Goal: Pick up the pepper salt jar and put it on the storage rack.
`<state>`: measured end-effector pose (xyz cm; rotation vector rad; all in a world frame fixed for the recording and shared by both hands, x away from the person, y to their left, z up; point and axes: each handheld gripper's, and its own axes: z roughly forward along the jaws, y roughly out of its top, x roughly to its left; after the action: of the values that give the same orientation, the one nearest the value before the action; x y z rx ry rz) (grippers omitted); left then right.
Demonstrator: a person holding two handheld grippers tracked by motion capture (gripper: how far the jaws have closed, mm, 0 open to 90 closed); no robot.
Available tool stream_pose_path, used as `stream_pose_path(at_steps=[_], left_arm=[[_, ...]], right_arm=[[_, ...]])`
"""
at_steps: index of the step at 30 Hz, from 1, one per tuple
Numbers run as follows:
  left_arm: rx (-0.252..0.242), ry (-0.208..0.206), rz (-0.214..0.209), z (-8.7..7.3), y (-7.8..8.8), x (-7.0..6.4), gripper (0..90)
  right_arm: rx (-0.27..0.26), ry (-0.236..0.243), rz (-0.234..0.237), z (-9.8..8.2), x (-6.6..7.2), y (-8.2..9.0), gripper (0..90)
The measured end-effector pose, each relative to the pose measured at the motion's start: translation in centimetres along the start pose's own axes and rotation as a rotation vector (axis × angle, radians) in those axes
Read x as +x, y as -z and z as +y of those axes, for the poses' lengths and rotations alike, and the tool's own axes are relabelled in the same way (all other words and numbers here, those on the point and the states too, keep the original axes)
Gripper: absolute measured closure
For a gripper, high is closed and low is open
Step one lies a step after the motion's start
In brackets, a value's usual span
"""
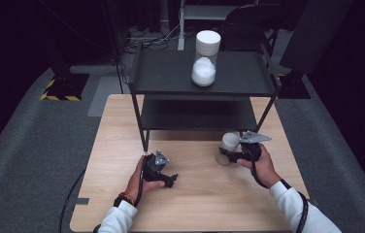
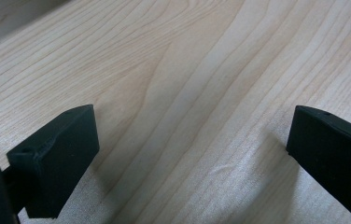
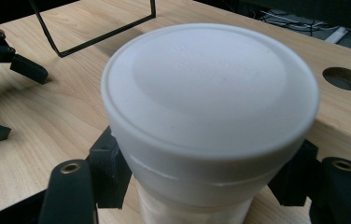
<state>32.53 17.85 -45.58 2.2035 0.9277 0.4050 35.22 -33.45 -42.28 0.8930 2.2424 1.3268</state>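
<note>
Black shelf rack standing beyond grippers w/ 2nd white-lidded jar sitting on top; wooden table lying beneath.

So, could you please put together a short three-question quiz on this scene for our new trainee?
1. True or false: the right claw is shut on the jar on the table.
2. Where does the second jar stand? A) black shelf's top tier B) wooden table C) floor
3. What lies between the left claw tips?

Key: 1 true; 2 A; 3 nothing, just bare tabletop.
</note>
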Motion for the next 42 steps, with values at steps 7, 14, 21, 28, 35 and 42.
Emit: stream_pose_path(at_steps=[7,14,21,28,35,42], left_arm=[[0.000,0.000,-0.001,0.0,0.0,0.0,2.3],[0.000,-0.001,0.000,0.0,0.0,0.0,2.3],[0.000,0.000,0.000,0.0,0.0,0.0,2.3],[0.000,0.001,0.000,0.0,0.0,0.0,2.3],[-0.001,0.002,0.000,0.0,0.0,0.0,2.3],[0.001,-0.001,0.000,0.0,0.0,0.0,2.3]], right_arm=[[-0.043,0.018,-0.009,0.6,0.8,2.0,34.4],[-0.078,0.022,-0.022,2.1,1.7,4.3,34.3],[-0.067,0.025,-0.030,4.1,2.1,6.0,34.1],[-0.088,0.005,-0.061,5.3,2.5,7.4,34.0],[-0.107,0.012,-0.078,6.8,2.6,8.5,34.0],[-0.118,0.015,-0.085,8.4,2.8,9.4,33.9]])
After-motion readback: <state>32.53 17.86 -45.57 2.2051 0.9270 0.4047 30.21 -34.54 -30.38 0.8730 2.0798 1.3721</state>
